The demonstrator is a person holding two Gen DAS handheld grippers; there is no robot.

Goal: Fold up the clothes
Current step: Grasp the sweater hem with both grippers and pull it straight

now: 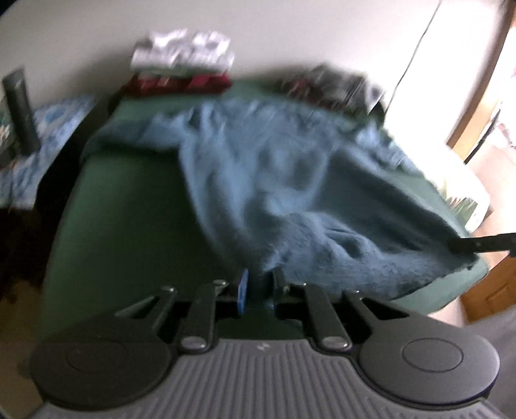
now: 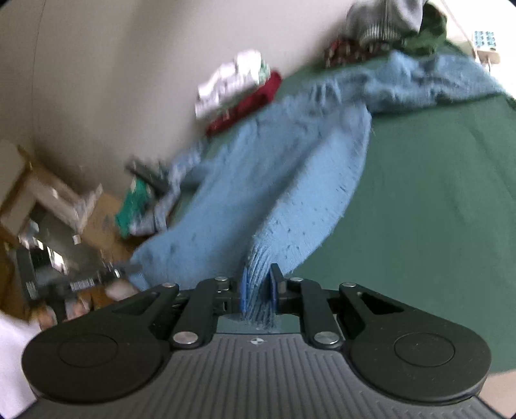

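Green cloth-covered surface, smooth and flat, fills most of both views; cannot tell whether it is a bed or a counter.

Blue knit sweater, fuzzy and loosely ribbed, lies crumpled across the green surface, its near edge lifted clear. From the right wrist it runs away in two long folds toward the far wall.

Stack of folded clothes at the far edge against the pale wall: white on top, dark red below. A loose heap of clothes, grey knit and green, sits at the other far corner, just beyond the sweater.

Left gripper angles steeply down, jaws pressed together on a bunched corner of the sweater. Right gripper tilts down less steeply, jaws pinching a ribbed hem of the same sweater, the knit fanning out between its blue pads.

In the left view the right gripper's dark fingers show at the sweater's right edge. Cardboard boxes and clutter lie off to the left of the surface. Both views are motion-blurred.
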